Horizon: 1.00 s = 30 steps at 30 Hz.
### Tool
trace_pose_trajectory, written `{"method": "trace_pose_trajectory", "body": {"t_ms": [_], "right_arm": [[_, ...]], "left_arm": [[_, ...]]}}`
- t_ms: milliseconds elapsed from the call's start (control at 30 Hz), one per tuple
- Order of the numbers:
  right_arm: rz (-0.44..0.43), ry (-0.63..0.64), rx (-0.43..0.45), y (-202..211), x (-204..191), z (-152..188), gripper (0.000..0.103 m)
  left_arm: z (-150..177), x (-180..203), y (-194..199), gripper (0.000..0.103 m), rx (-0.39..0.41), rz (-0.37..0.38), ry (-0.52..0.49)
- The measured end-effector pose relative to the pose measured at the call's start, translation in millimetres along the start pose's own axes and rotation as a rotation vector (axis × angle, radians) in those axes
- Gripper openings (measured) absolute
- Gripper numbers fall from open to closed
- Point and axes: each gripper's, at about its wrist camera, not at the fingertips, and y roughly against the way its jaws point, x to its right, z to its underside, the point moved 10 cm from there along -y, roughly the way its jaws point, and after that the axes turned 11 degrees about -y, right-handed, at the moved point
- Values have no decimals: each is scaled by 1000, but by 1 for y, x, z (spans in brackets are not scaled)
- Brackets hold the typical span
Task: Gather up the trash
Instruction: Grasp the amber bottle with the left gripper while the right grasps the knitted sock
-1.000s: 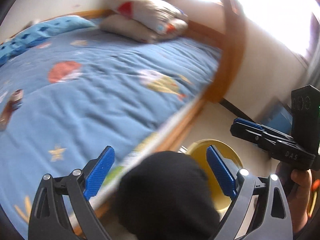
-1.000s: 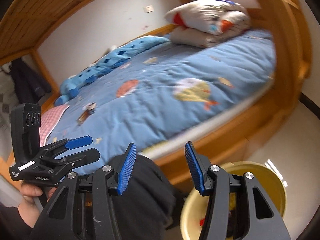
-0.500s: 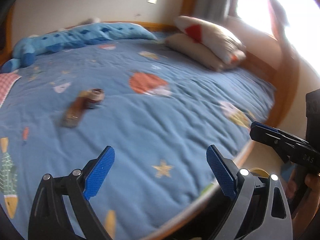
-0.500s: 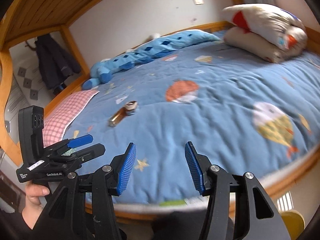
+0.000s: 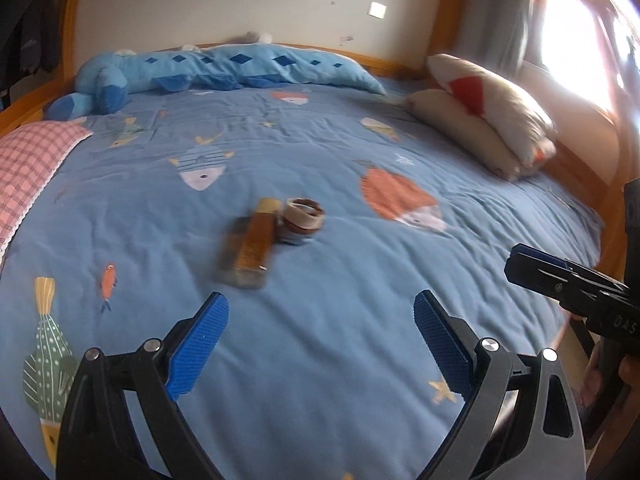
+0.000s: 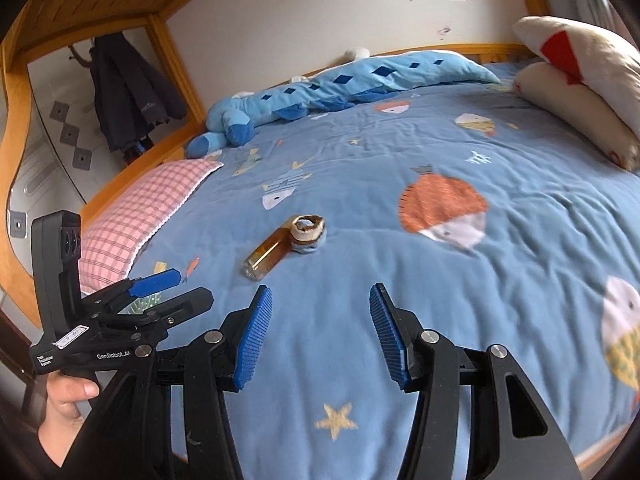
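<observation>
**Two grippers over the bed, trash sitting mid-quilt**

Wooden bunk-style bed frame (image 6: 16, 92) with a white wall behind it, and pretty much everything else in view is the blue quilt (image 6: 460, 300) with the fish and star prints. Along the far edge there's a long blue plush toy (image 6: 320, 88), two cream pillows (image 5: 488, 120) stacked at the right end, and a pink checked pillow (image 6: 148, 216) at the left end. A dark coat (image 6: 128, 96) hangs past the foot of the frame.

The trash is out in the middle of the quilt: an amber bottle (image 6: 266, 256) lying on its side, and a small round crumpled cup-like thing (image 6: 307, 234) touching its far end. It's a bit blurry in the left wrist view, so I can't tell exactly what the round piece is.

The left gripper (image 5: 320, 344) is spread wide with nothing between its blue pads, hovering above the quilt on the near side of the bottle. The right gripper (image 6: 320, 332) is also released, narrower gap, nothing in it, pointed toward the same two items but well short of them. A hand (image 6: 66, 404) shows on the left gripper's handle in the right wrist view.
</observation>
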Motion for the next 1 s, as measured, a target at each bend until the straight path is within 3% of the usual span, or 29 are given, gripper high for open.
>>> {"method": "trace_pose_trajectory", "body": {"t_ms": [533,733,1000], "right_arm": [[-18,23,-99,-104,-3,-24,51],[-25,13,-119,-125,2,-30,51],[-37,17,-139,-142,-2,-33,51]], "left_arm": [[4,-61,-96,92,-127,-64,51],[-3,-63,-121,71,-137,-57,17],[-2,-64,-146,62,-147,-57,8]]}}
